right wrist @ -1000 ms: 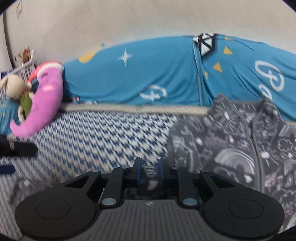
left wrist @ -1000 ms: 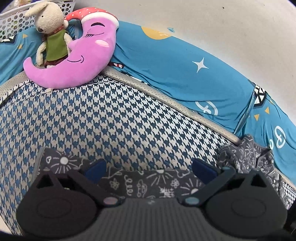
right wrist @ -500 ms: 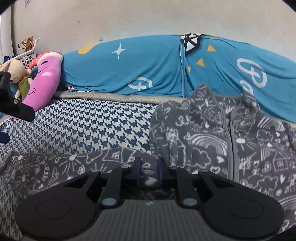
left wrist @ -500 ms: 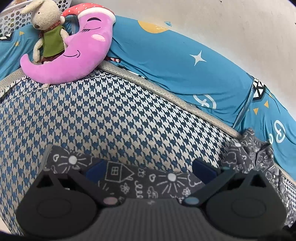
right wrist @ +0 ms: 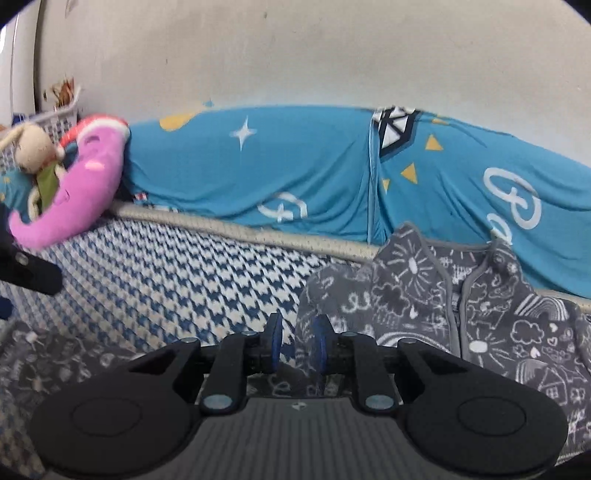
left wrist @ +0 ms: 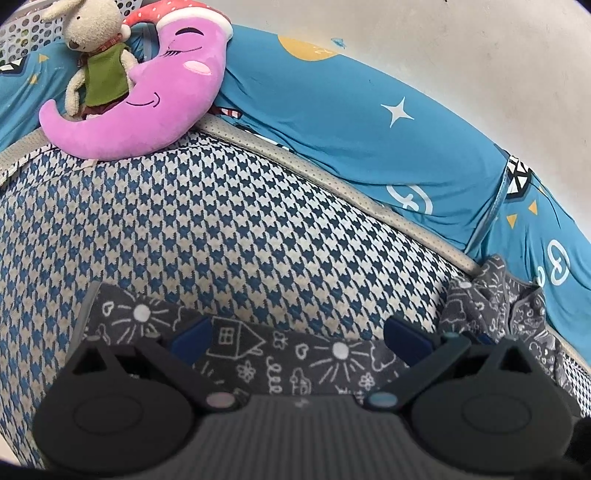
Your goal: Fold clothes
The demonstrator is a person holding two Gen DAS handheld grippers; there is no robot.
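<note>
A grey fleece jacket (right wrist: 480,332) with white doodles lies on the houndstooth bed cover (right wrist: 184,280), its collar near the back edge. Its left sleeve (left wrist: 295,354) stretches flat across the cover. My left gripper (left wrist: 298,336) hangs open just above that sleeve, its blue pads (left wrist: 192,334) wide apart with nothing between them. My right gripper (right wrist: 297,343) is shut on the jacket fabric near the sleeve's root, with a narrow gap between its pads (right wrist: 275,343). In the right wrist view the sleeve (right wrist: 44,354) is blurred at the lower left.
A pink moon pillow (left wrist: 147,96) and a plush rabbit (left wrist: 96,59) sit at the bed's back left by a white basket (left wrist: 22,33). Blue patterned bedding (right wrist: 277,173) runs along the wall. A beige piping edge (left wrist: 332,184) borders the cover. Part of the left gripper (right wrist: 29,273) shows at the left.
The sleeve has been laid out flat and shows more under the open left gripper. The right wrist view has tipped upward, showing more wall, with the same grip on the fabric.
</note>
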